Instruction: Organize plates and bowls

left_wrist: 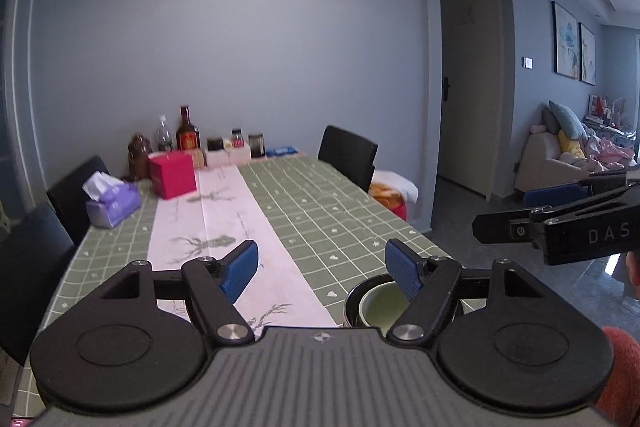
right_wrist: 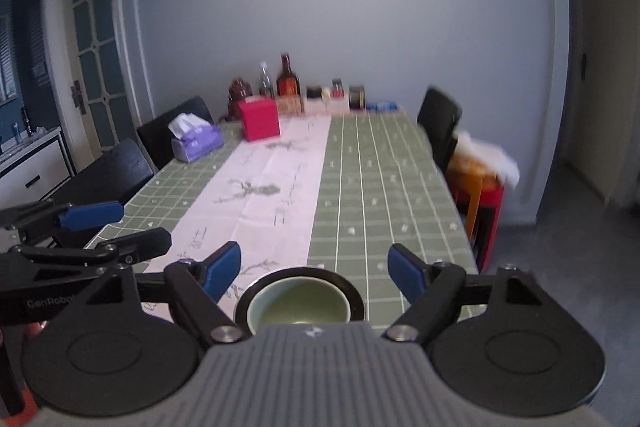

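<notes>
Dining room w/ a long table (right_wrist: 360, 187) under a green checked cloth and a pale runner down the middle; grey wall behind.

Task thing: a green bowl (right_wrist: 298, 303) nested inside a dark bowl (right_wrist: 356, 297), at the near edge of the table, right at the seam between runner and green cloth. No plates visible in either view.

Right gripper (right_wrist: 314, 269) hangs above the stack, fingers wide apart, holding nothing. Left gripper (left_wrist: 322, 269) is beside it, also spread open and empty; in its view the bowls sit under its right finger.

Step, prob.: bowls look already stacked, or the right side is lining up to grab. Can't tell which. If a grab is next, it calls for dropping lower and closing on one rim only, as the two rims sit close together.

Around: tissue pack (right_wrist: 197, 143), red box (right_wrist: 259, 123), and bottles and jars (right_wrist: 288, 81) along the far end, all well apart from the bowls. Black chairs (right_wrist: 176, 129) on both sides. Nothing blocks the way, but the grippers are close to each other, so watch for a bump.
</notes>
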Demonstrator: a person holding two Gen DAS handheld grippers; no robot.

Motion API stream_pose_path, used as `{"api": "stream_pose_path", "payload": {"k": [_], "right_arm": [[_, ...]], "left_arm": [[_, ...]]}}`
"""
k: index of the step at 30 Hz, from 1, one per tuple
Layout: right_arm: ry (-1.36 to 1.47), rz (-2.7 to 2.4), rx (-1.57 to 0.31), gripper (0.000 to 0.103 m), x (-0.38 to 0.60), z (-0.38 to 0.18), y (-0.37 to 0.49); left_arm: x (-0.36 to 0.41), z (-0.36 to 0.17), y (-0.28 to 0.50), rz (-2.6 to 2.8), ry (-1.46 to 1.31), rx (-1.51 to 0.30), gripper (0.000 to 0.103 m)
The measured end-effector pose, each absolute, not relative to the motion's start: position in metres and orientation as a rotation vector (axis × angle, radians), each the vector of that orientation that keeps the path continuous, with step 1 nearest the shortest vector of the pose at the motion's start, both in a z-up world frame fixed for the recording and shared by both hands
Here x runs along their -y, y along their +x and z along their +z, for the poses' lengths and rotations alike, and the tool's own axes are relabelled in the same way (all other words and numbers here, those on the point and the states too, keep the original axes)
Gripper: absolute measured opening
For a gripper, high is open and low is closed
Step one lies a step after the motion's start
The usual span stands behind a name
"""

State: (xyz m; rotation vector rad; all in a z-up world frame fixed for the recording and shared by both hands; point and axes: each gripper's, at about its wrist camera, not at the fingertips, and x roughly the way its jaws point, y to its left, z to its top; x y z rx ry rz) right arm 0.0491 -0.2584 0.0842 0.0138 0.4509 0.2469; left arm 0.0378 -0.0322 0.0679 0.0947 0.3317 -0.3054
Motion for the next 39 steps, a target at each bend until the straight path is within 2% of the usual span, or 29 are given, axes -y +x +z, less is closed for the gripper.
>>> {"api": "stream_pose_path", "payload": {"k": [3,7,18,30,39], "right_arm": [[-0.003,0.25,-0.372,0.09,0.255,0.08,0.019],[0.002,0.228,-0.307,0.092,0.252,0.074,-0.014],[0.009,0.135,-0.218,0.097,0.234,0.049,-0.084],[0.024,0.083,-0.334,0.098,0.233,0.008,-0.087],[-0.008,0.103,-0.406,0.098,0.221,-0.016,-0.082]], "left_arm": [[0.03,0.066,0.016,-0.3,0.077,-0.285,0.087],[0.027,0.062,-0.007,-0.25,0.079,-0.253,0.092],[0.031,0.042,-0.048,-0.154,0.14,-0.215,0.092],[0.02,-0.006,-0.039,-0.143,0.088,-0.421,0.092],[0.023,-0.018,-0.044,-0.126,0.117,-0.464,0.092]]}}
